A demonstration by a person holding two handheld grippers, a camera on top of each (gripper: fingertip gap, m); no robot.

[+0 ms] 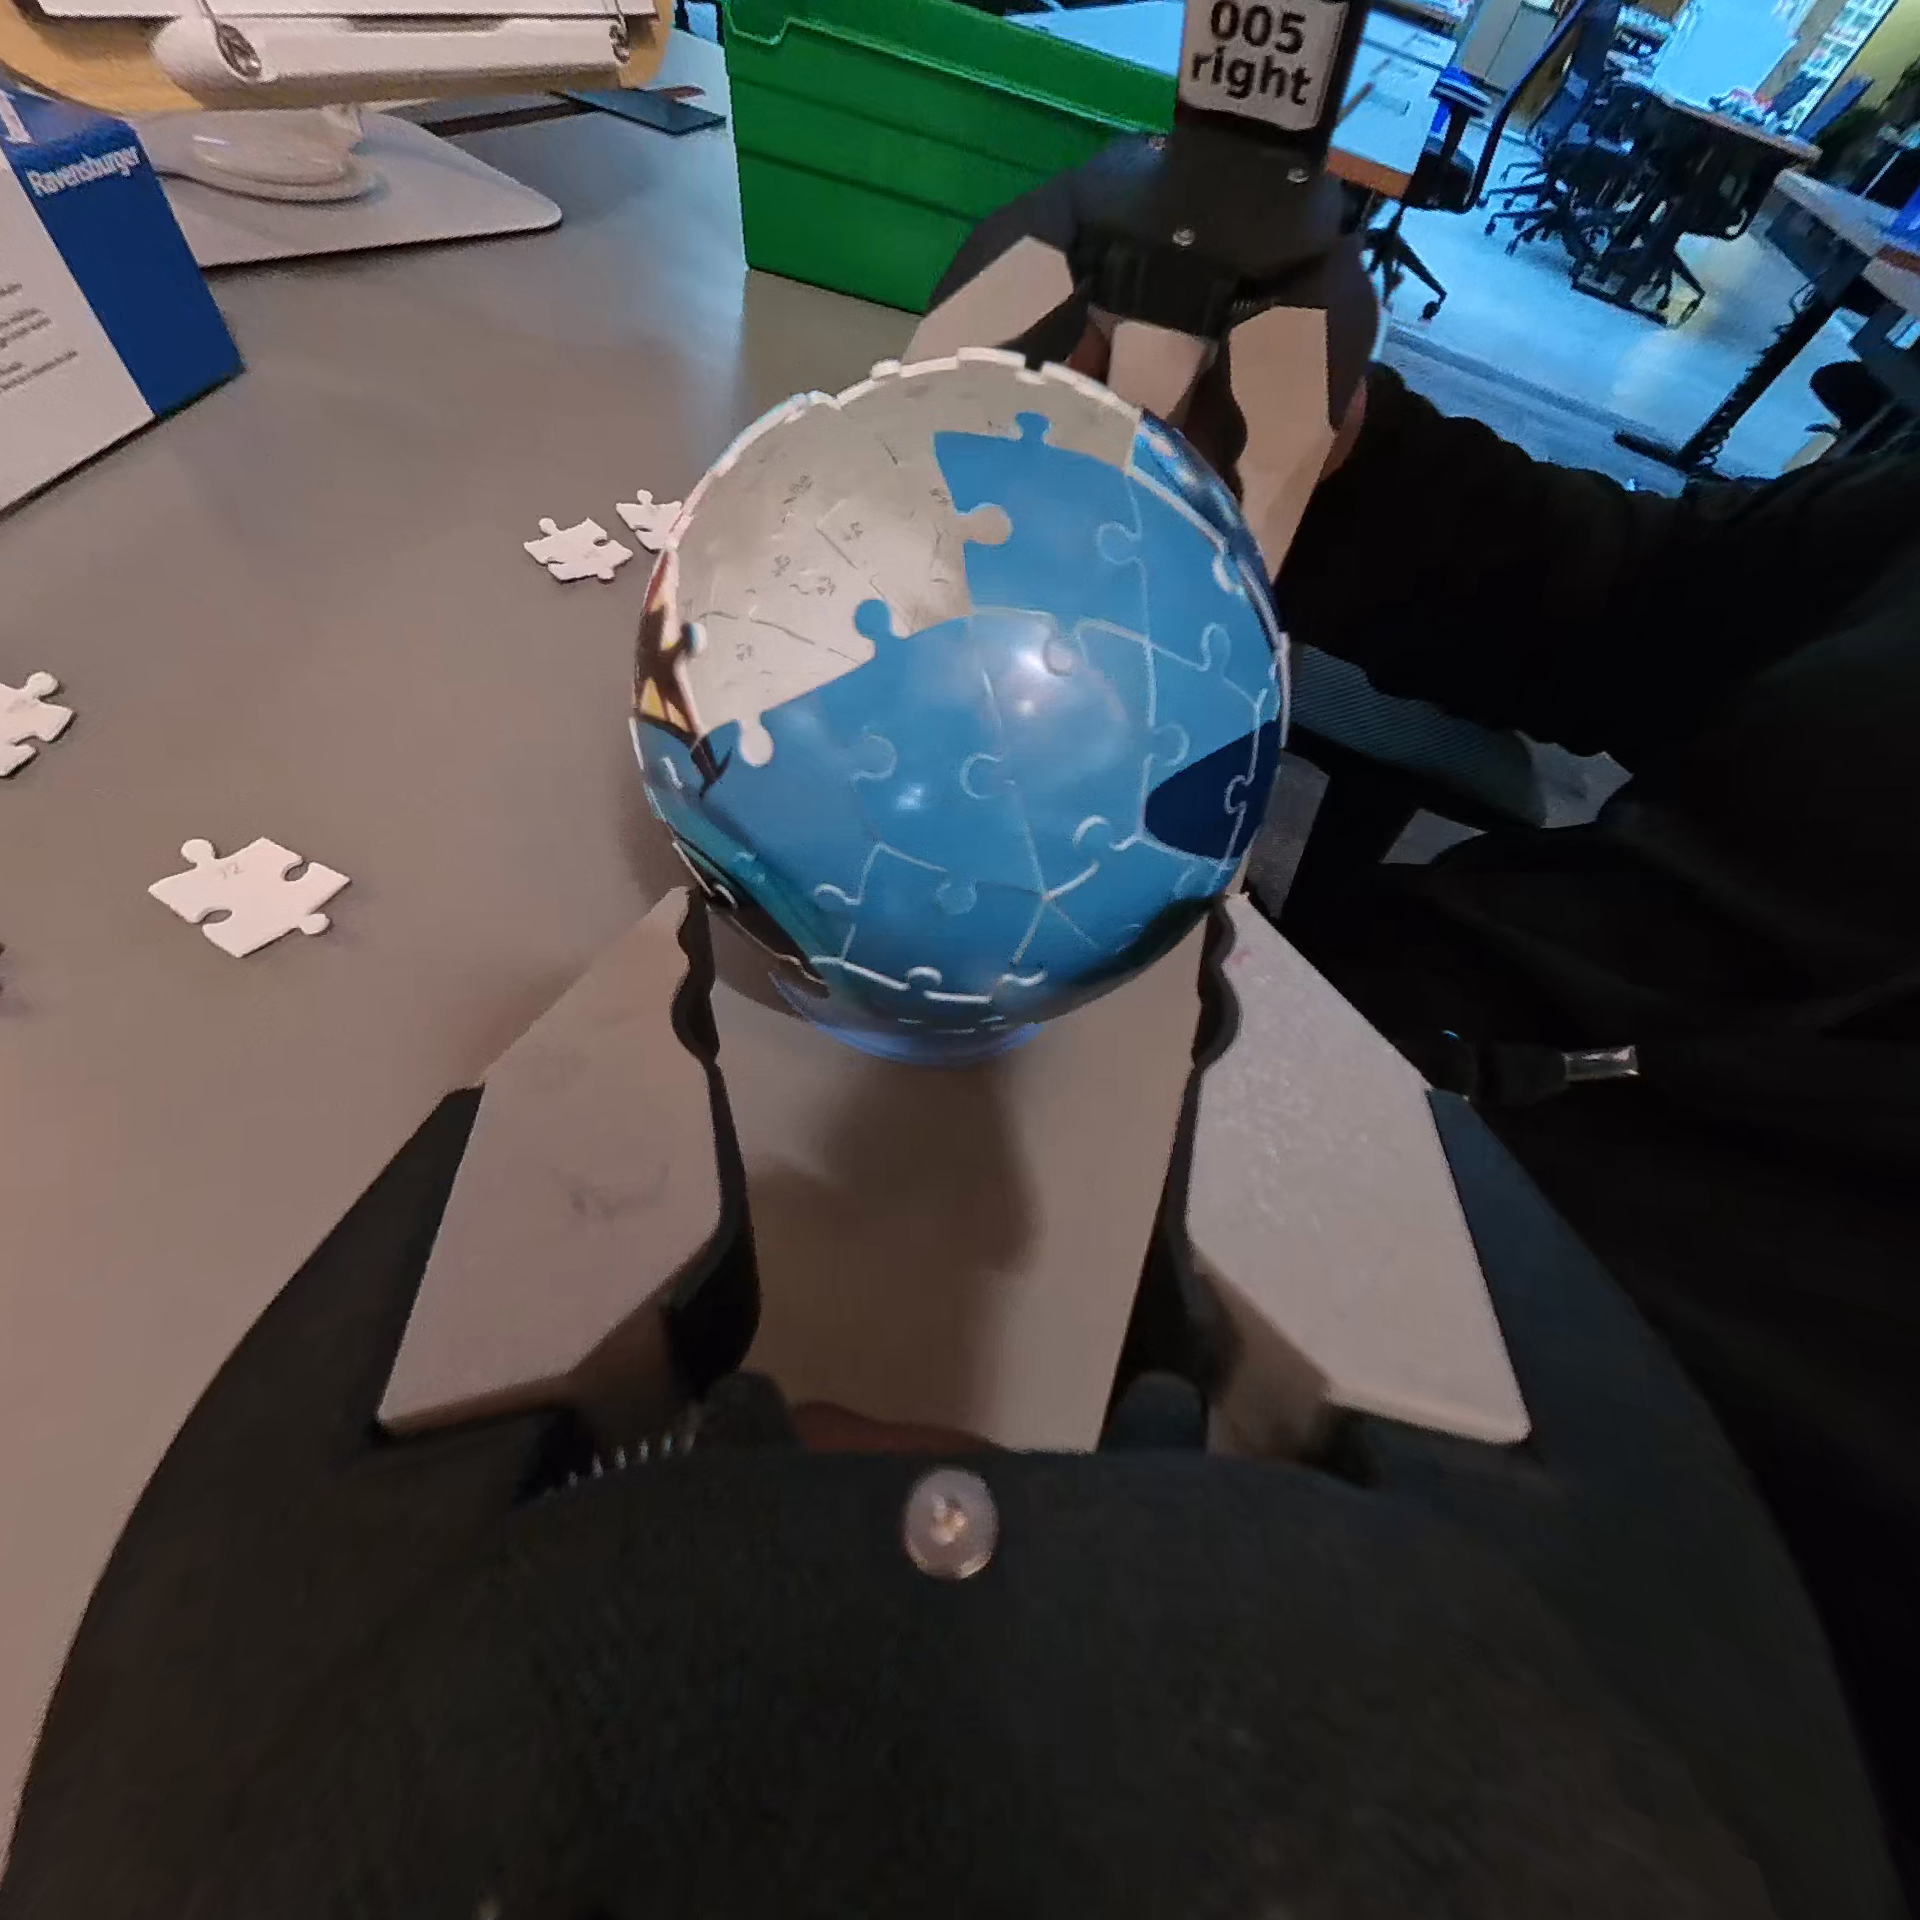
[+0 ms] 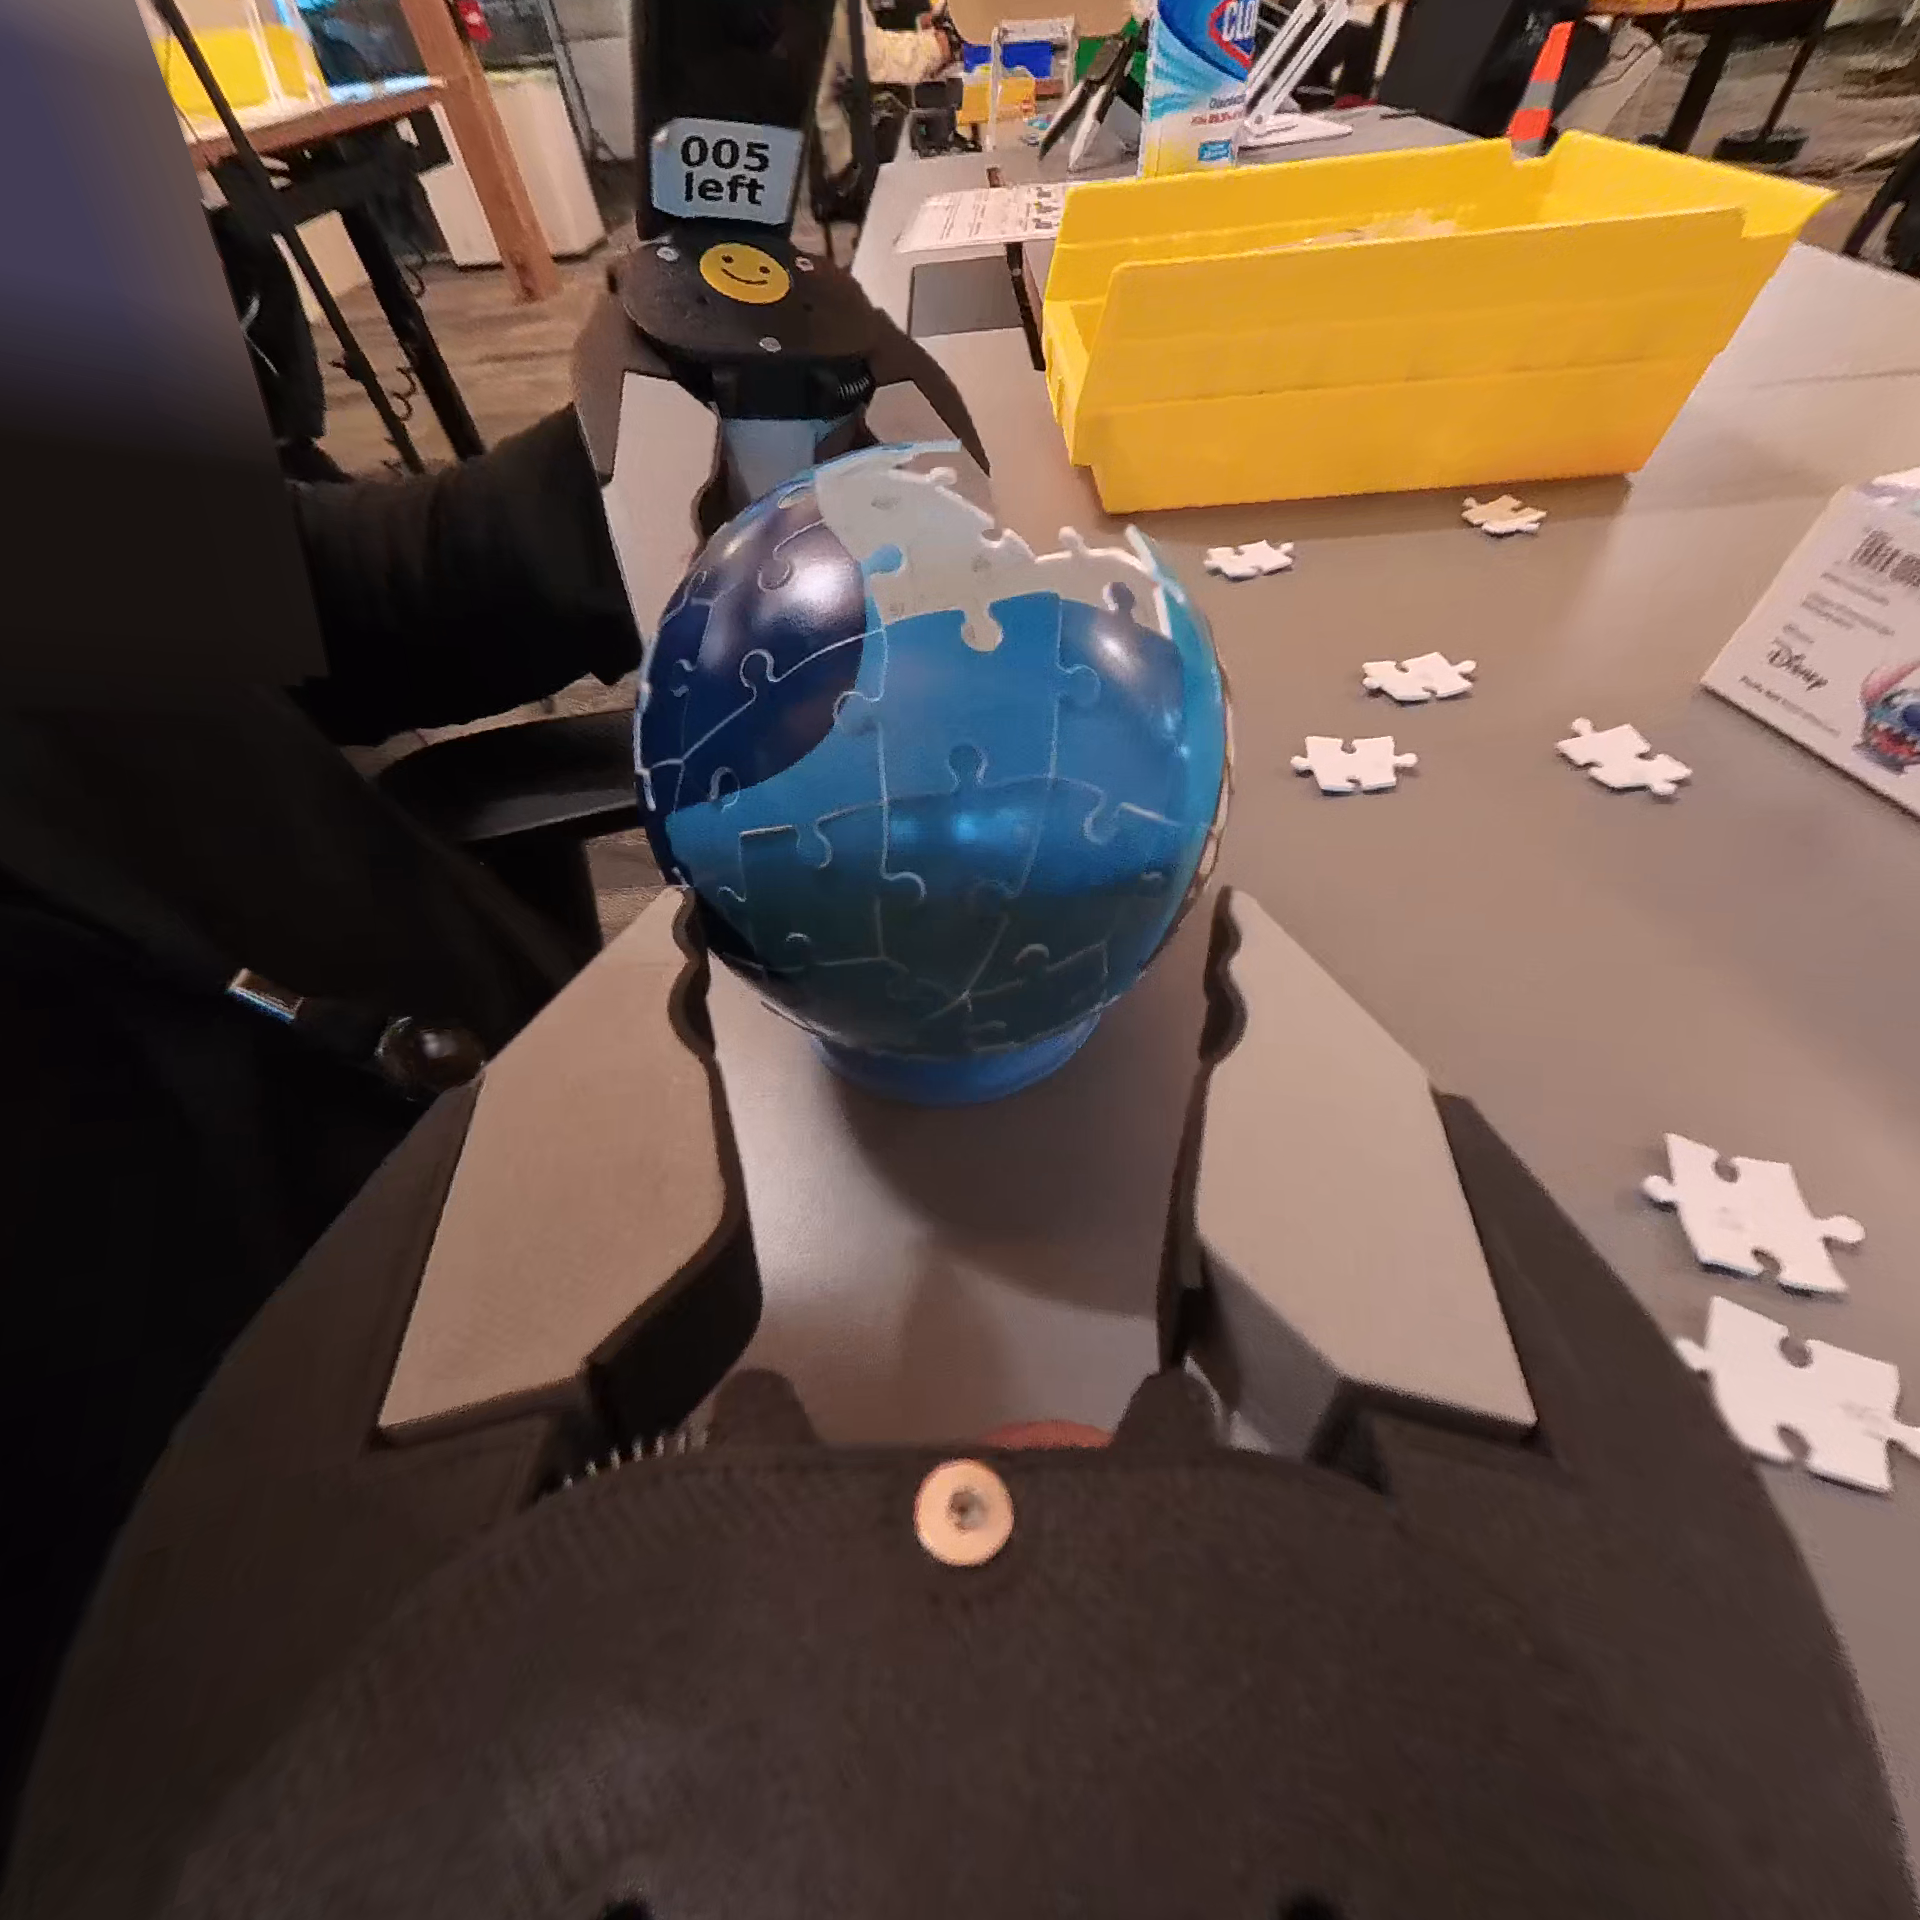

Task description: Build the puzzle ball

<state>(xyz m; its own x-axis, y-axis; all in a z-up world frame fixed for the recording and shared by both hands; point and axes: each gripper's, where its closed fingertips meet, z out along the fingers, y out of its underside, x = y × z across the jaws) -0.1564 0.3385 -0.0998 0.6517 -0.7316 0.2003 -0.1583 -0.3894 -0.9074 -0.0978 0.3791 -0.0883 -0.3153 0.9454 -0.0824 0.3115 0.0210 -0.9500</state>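
Observation:
The puzzle ball (image 1: 987, 748) is a blue sphere of interlocked pieces on a blue stand (image 2: 956, 1070) on the grey table (image 1: 436, 436). Its top is open and shows the pieces' white backs. My left gripper (image 1: 951, 925) is open, its fingertips flanking the ball's lower sides. My right gripper (image 2: 956, 925) is open and flanks the ball (image 2: 935, 769) from the opposite side. Each gripper shows behind the ball in the other's view: the right (image 1: 1153, 353), the left (image 2: 790, 457). Loose white pieces (image 1: 249, 894) (image 2: 1351, 764) lie on the table.
The blue and white puzzle box (image 1: 94, 281) (image 2: 1829, 665) stands at the table's side. A green bin (image 1: 883, 156) is behind the ball, and a yellow bin (image 2: 1351, 343) is at the far side. A person's dark sleeve (image 2: 416, 582) is beside the ball.

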